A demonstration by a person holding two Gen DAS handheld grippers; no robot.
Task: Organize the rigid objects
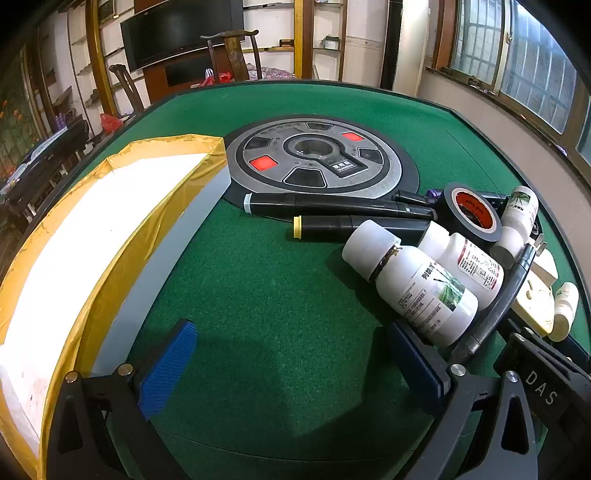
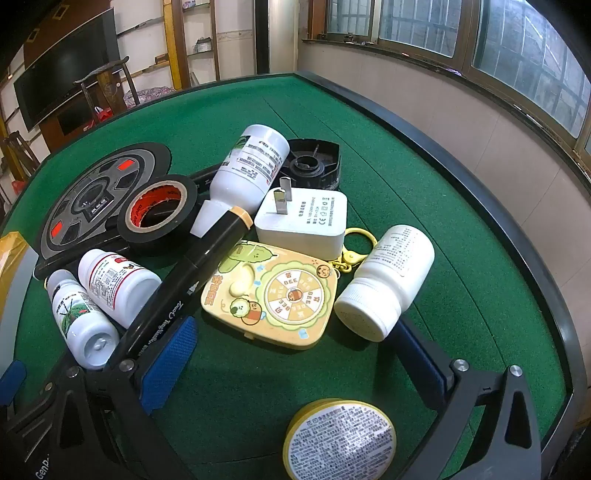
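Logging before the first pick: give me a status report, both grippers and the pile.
Left gripper open, empty. Right gripper open, empty. Pile unsorted on green table; yellow-edged box empty. Black marker lying across the bottles.

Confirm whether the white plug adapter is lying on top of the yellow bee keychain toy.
No. The white plug adapter sits on the green felt behind the yellow bee keychain toy, not on top of it.

Home game room: felt mahjong table (image 1: pixel 295 110), television (image 1: pixel 177 33)

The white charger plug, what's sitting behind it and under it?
Behind the white charger plug lies a black plastic piece. A yellow keyring pokes out at its near right corner; whatever else lies underneath is covered.
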